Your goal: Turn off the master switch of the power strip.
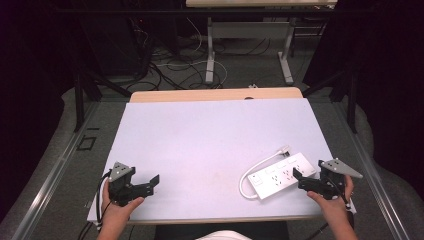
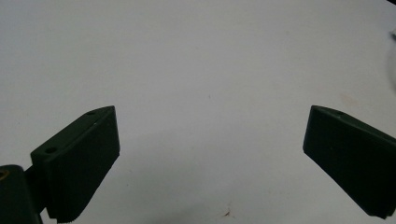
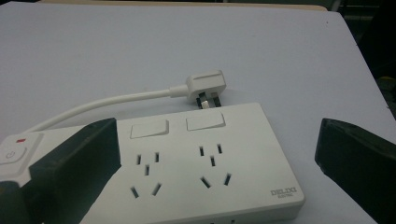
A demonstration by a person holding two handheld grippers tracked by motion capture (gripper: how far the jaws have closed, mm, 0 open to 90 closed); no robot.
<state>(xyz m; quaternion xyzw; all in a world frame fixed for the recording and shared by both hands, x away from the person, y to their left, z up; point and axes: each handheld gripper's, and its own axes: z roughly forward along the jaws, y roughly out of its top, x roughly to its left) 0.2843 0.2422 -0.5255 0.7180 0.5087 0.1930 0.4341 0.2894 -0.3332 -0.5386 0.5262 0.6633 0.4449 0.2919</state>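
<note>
White plastic dominates the near right of the table (image 1: pixel 200 130), where a power strip (image 1: pixel 281 175) lies flat with its sockets facing up and its cord (image 1: pixel 252 170) looped back along its far side, so that the plug (image 1: pixel 284 148) rests just beside the strip's far end. That flat, face-up lie leaves the sockets and rocker switches open to reach, as the right gripper view shows plainly.

The right gripper (image 1: pixel 306 181), held in a person's right hand (image 1: pixel 334 199) at the table's near right corner, points at the strip's near end. Its jaws stand spread wide, one over the strip's top and the other out past its side. They close on nothing, a stance that reads as lining up for a grasp across the body.

The left gripper (image 1: pixel 148 184), held in the left hand (image 1: pixel 117 206) near the front left edge, sits well apart from the strip. Its jaws are likewise spread, with bare white tabletop between them in the left gripper view. It appears parked clear, leaving the middle of the table free.
</note>
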